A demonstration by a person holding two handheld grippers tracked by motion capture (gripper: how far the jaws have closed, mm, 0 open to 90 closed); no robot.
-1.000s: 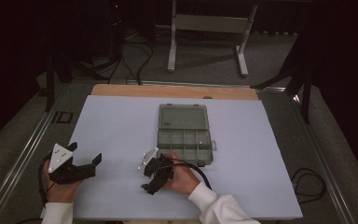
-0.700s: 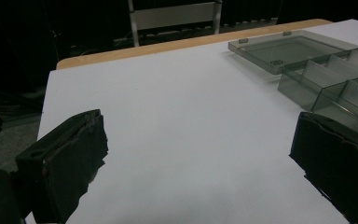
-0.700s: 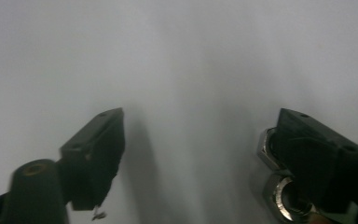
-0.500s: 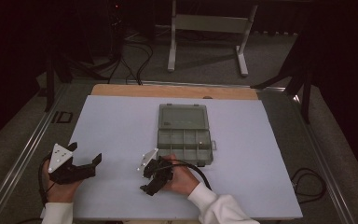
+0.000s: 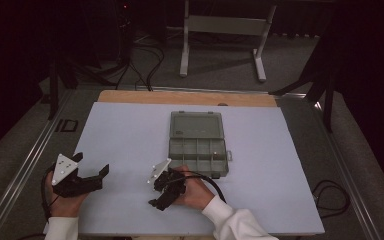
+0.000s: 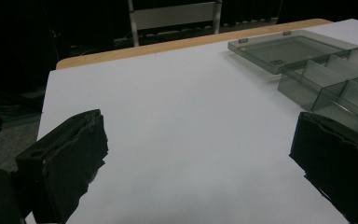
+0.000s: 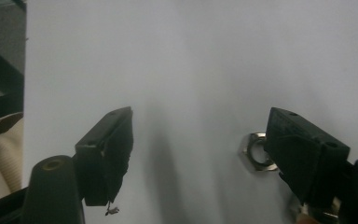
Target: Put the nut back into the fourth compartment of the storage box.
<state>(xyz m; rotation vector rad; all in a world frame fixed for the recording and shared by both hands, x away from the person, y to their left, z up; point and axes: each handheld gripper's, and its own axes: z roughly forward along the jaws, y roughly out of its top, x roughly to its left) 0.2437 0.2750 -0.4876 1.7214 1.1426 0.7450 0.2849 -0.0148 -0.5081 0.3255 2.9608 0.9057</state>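
Resting on the white table (image 5: 130, 130), the right gripper (image 7: 200, 140) has just been closing, its jaws wide with nothing between. A metal nut (image 7: 256, 151) lies beside one jaw. The left gripper (image 6: 200, 158) gapes wide, empty, near the clear box (image 5: 197, 142).

Both forearms enter from the near edge, in pale sleeves. The left hand (image 5: 62, 202) holds the left gripper (image 5: 97, 175) low and level, pointing toward the right, its jaws spread wide with nothing between them. The right hand (image 5: 192, 190) grips the right gripper (image 5: 159, 202), tilted down and pointing back toward the person; its jaws, which have just been closing slightly, stand apart, nothing pressed between the pads.
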